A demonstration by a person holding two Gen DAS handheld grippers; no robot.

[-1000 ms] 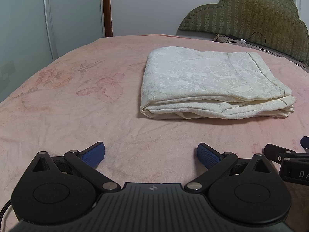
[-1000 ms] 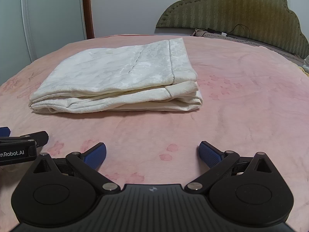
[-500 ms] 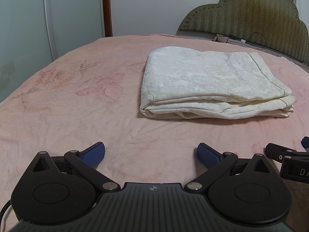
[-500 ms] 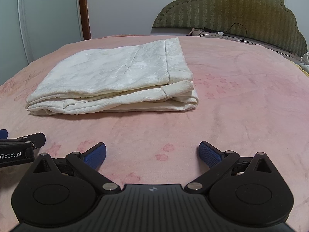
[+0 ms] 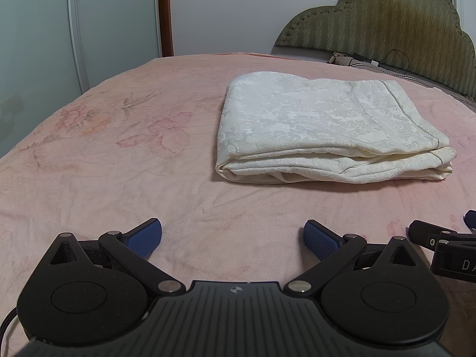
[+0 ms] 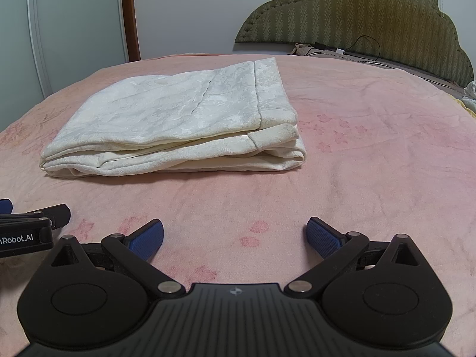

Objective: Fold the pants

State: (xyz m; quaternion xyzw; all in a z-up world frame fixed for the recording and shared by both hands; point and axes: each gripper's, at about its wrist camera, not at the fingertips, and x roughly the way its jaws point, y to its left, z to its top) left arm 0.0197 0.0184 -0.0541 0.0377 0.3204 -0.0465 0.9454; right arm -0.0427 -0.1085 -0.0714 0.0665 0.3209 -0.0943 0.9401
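Note:
The cream patterned pants (image 5: 324,128) lie folded in a flat rectangular stack on the pink bed; they also show in the right wrist view (image 6: 184,119). My left gripper (image 5: 233,238) is open and empty, low over the bedspread in front of the stack. My right gripper (image 6: 235,236) is open and empty too, in front of the stack's right end. Each gripper shows at the edge of the other's view: the right gripper (image 5: 440,238) and the left gripper (image 6: 32,217).
The pink floral bedspread (image 5: 119,154) stretches all around the stack. An olive padded headboard (image 6: 372,15) stands at the back right with a cable (image 6: 366,43) in front of it. A white wardrobe (image 5: 113,20) and a brown door frame stand at the left.
The right gripper has drifted slightly, so the stack sits a little further left and lower in its view. The left gripper has barely moved. Both stay open.

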